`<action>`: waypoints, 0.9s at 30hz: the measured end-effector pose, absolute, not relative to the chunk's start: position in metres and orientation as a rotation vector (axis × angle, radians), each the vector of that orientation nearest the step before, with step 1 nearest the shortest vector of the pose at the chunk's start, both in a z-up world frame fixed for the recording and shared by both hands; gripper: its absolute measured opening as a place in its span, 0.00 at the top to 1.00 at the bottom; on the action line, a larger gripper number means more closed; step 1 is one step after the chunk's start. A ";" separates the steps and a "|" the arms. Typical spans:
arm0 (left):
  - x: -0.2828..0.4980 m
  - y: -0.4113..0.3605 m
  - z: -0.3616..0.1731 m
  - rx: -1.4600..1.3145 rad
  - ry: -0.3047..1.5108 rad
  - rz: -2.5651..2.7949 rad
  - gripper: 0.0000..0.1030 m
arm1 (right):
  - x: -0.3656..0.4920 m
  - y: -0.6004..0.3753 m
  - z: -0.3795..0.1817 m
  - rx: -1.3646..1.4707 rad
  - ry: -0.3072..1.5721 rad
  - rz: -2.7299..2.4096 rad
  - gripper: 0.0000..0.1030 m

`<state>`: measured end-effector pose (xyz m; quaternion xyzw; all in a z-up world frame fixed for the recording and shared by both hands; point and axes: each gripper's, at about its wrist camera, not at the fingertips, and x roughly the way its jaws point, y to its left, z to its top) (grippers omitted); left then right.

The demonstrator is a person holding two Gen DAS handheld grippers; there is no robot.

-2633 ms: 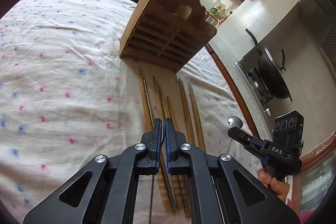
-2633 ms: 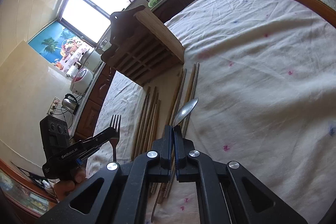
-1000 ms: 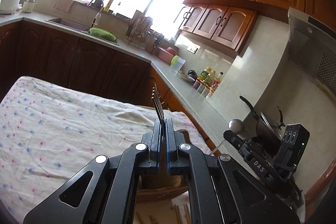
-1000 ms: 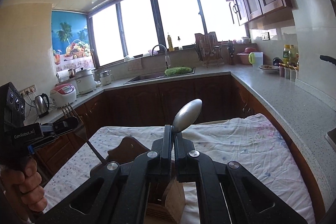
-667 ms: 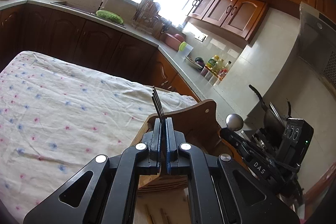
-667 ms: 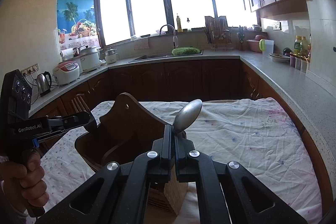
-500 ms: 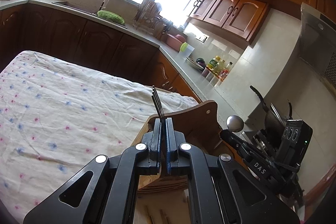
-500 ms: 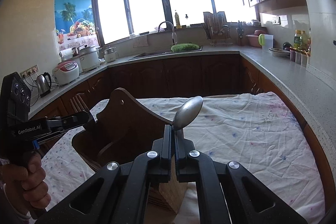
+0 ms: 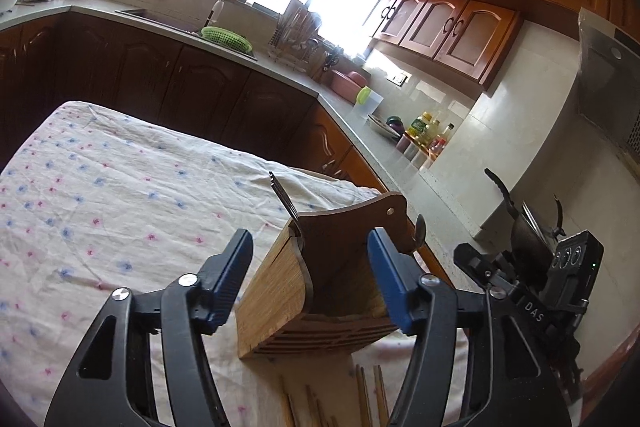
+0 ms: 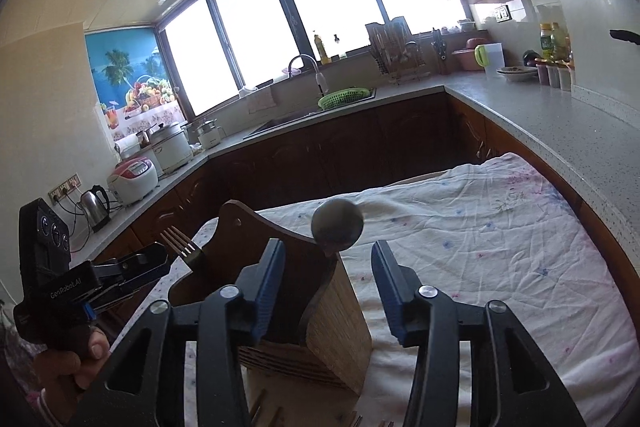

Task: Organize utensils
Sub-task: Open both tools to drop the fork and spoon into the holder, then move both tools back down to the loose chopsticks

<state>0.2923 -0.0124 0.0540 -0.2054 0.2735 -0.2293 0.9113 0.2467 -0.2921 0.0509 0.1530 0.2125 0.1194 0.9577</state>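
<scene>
Both sets of fingers stand spread wide with nothing between the blue pads. The left gripper (image 9: 310, 281) and the right gripper (image 10: 328, 285) each frame the wooden utensil holder (image 9: 320, 283), which sits straight ahead of the fingertips on the flowered tablecloth (image 9: 100, 195).

Fork (image 9: 285, 199): standing in the holder, tines up, leaning toward the corner ahead of the left gripper's left finger. From the right wrist view it shows just beyond the tips of the left gripper. Judged released; no pad touches it.

Spoon (image 10: 337, 225): bowl up, handle down inside the holder, ahead of the right gripper and between its two fingers but beyond the tips. Also free of the pads.

Reasoning on placement: handles down and heads up keeps the eating ends out of the box and easy to pick by type. Fork and spoon sit at opposite sides of the opening, which fits one hand serving each side without crossing.

Chopsticks (image 9: 366, 397): several lie flat on the cloth below the fingers, nearer the person than the holder; only their ends show. Judged the remaining items to load.

Risk noted: the holder is tall and light-looking; a knock from a wide-open finger could tip it.
</scene>
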 end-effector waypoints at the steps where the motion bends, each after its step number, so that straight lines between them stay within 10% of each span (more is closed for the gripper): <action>1: 0.286 -0.010 0.056 -0.419 0.558 -0.461 0.31 | 0.241 -0.295 0.054 0.324 0.417 0.238 0.36; 6: 0.251 0.002 0.061 -0.419 0.535 -0.400 0.14 | 0.202 -0.306 0.069 0.371 0.340 0.211 0.04; 27: 0.130 0.010 0.006 -0.319 0.646 -0.263 0.12 | 0.075 -0.309 0.015 0.405 0.452 0.110 0.02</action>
